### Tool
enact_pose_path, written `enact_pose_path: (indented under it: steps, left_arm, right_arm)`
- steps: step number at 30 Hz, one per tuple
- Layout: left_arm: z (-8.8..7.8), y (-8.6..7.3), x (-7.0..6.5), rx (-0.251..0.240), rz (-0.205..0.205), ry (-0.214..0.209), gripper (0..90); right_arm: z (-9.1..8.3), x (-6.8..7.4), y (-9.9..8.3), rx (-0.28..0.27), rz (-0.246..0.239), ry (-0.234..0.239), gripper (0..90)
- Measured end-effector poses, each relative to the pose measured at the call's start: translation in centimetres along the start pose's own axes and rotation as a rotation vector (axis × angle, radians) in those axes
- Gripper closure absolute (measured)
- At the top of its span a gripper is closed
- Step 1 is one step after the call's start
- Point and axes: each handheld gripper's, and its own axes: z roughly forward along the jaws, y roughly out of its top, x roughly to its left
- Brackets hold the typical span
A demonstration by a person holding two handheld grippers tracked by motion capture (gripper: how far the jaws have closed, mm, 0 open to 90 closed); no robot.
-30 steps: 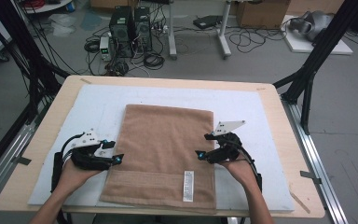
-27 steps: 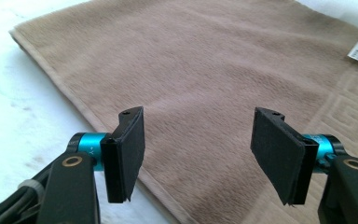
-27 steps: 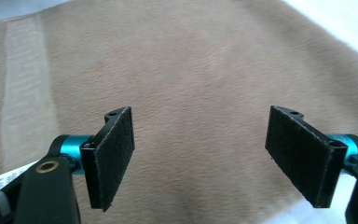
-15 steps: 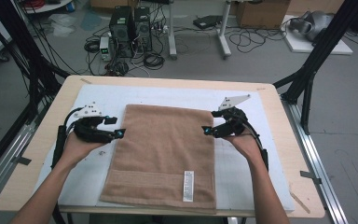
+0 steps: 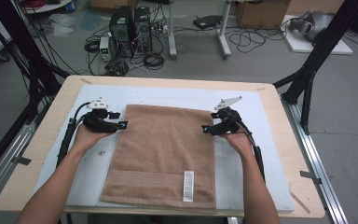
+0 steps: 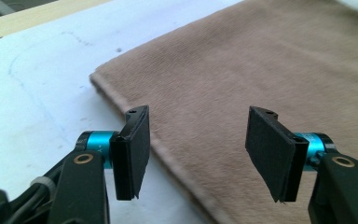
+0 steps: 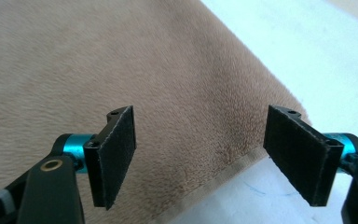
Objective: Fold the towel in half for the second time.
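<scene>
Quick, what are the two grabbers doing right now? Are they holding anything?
Left gripper: open, holding nothing; jaws have just been closing a little over the towel edge.
Right gripper: open, holding nothing, over the towel's far corner.

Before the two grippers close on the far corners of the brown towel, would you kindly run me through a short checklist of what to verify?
1. Flat brown terry towel lies spread on the white mat: ok.
2. Left gripper at the towel's far left edge, jaws open, having just been closing, nothing between the pads: ok.
3. Right gripper at the far right edge, jaws open: ok.
4. Left gripper view: towel's hem runs between the jaws: ok.
5. Right gripper view: towel's corner sits between the jaws: ok.
6. Pads low enough to catch the cloth: cannot tell.
</scene>
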Motion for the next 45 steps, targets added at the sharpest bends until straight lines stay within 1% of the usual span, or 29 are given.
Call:
enact_pose_path:
  steps: [2,3,8,10,11,12,15,16,17,18,19,20,22,23,24,25,27,28,30,32,34,36,38,39,41,42,43,44,45]
  left_arm:
    - [0.5,-0.1,0.0,0.022,0.021,0.021,41.1]
    - [0.7,-0.2,0.0,0.034,0.021,0.032,41.7]
    - [1.8,-1.0,0.4,0.095,0.006,0.052,42.1]
    - [2.2,-1.3,0.5,0.12,-0.01,0.039,43.5]
    - [2.3,-1.3,0.6,0.114,-0.026,0.035,44.0]
    - [2.4,-1.3,0.6,0.112,-0.03,0.038,44.4]
    - [2.4,-1.2,0.4,0.12,-0.024,0.046,46.5]
    - [2.4,-1.2,0.2,0.119,-0.024,0.044,49.2]
    - [2.5,-1.1,0.1,0.123,-0.018,0.038,53.0]
    - [2.5,-1.1,0.0,0.123,-0.015,0.034,56.2]
    - [2.5,-1.1,0.1,0.122,-0.02,0.027,59.6]
    - [2.5,-1.1,0.1,0.12,-0.037,0.024,62.0]
    - [2.5,-1.1,0.2,0.118,-0.054,0.024,66.0]
    - [2.5,-1.1,0.2,0.123,-0.047,0.017,68.7]
    - [2.5,-1.1,0.1,0.124,-0.048,-0.002,73.3]
    - [2.6,-1.0,-0.1,0.126,-0.036,0.0,79.2]
    - [2.5,-0.9,-0.2,0.128,-0.045,0.005,80.4]
    - [2.5,-0.9,-0.2,0.127,-0.05,0.005,81.0]
    - [2.5,-0.9,-0.3,0.13,-0.046,0.016,81.7]
    - [2.4,-0.8,-0.4,0.126,-0.038,0.034,82.3]
    - [2.1,-0.6,-0.3,0.108,-0.04,0.051,82.6]
    - [1.8,-0.3,-0.2,0.072,-0.052,0.069,82.9]
    - [1.2,0.1,-0.1,0.027,-0.056,0.1,82.9]
    - [0.9,0.2,0.0,0.005,-0.065,0.112,82.9]
    - [0.3,0.3,0.3,-0.008,-0.081,0.117,82.8]
    - [0.0,0.3,0.4,-0.004,-0.078,0.114,82.8]
    - [-0.2,0.3,0.4,-0.005,-0.083,0.11,82.8]
    - [-0.5,0.3,0.4,-0.007,-0.088,0.1,82.8]
    - [-0.8,0.3,0.3,-0.009,-0.082,0.093,82.8]
  right_arm:
    - [0.5,-0.2,-0.2,0.008,0.001,-0.002,24.7]
    - [0.8,-0.3,-0.3,0.011,0.002,-0.005,24.7]
    - [1.9,-0.7,-1.1,0.051,0.034,0.0,26.6]
    - [2.1,-0.9,-1.3,0.046,0.056,0.01,28.4]
    - [2.2,-0.9,-1.3,0.041,0.065,0.008,29.8]
    - [2.2,-1.0,-1.4,0.044,0.069,0.006,31.6]
    - [2.1,-1.0,-1.3,0.044,0.087,-0.001,38.8]
    - [2.1,-1.0,-1.3,0.045,0.097,-0.003,41.2]
    - [2.1,-1.0,-1.3,0.042,0.101,0.001,44.7]
    - [2.1,-1.0,-1.3,0.039,0.107,0.007,52.3]
    - [2.1,-1.0,-1.3,0.037,0.118,0.027,54.0]
    - [2.1,-1.0,-1.2,0.038,0.116,0.025,56.5]
    - [2.2,-1.1,-1.2,0.033,0.138,0.048,64.5]
    - [2.2,-1.2,-1.3,0.025,0.15,0.064,70.8]
    - [2.3,-1.1,-1.3,0.024,0.163,0.08,74.2]
    - [2.4,-1.1,-1.2,0.023,0.164,0.089,76.7]
    - [2.4,-1.1,-1.2,0.026,0.171,0.1,79.0]
    - [2.4,-1.0,-1.1,0.03,0.165,0.098,79.5]
    - [2.3,-0.9,-0.8,0.038,0.147,0.091,80.3]
    - [2.2,-0.9,-0.6,0.041,0.127,0.082,80.8]
    - [2.0,-1.0,-0.3,0.028,0.124,0.067,80.9]
    - [1.6,-1.1,0.4,0.008,0.114,0.047,81.0]
    - [1.3,-1.1,1.2,0.001,0.1,0.036,81.0]
    - [1.1,-1.1,1.7,-0.017,0.091,0.03,81.0]
    - [0.6,-1.2,2.9,-0.046,0.081,0.028,80.9]
    - [0.4,-1.1,3.3,-0.06,0.077,0.032,80.9]
    - [0.1,-1.1,3.8,-0.066,0.08,0.042,80.9]
    - [0.0,-0.9,4.1,-0.065,0.067,0.051,80.9]
    - [-0.2,-0.7,4.3,-0.057,0.063,0.056,80.8]
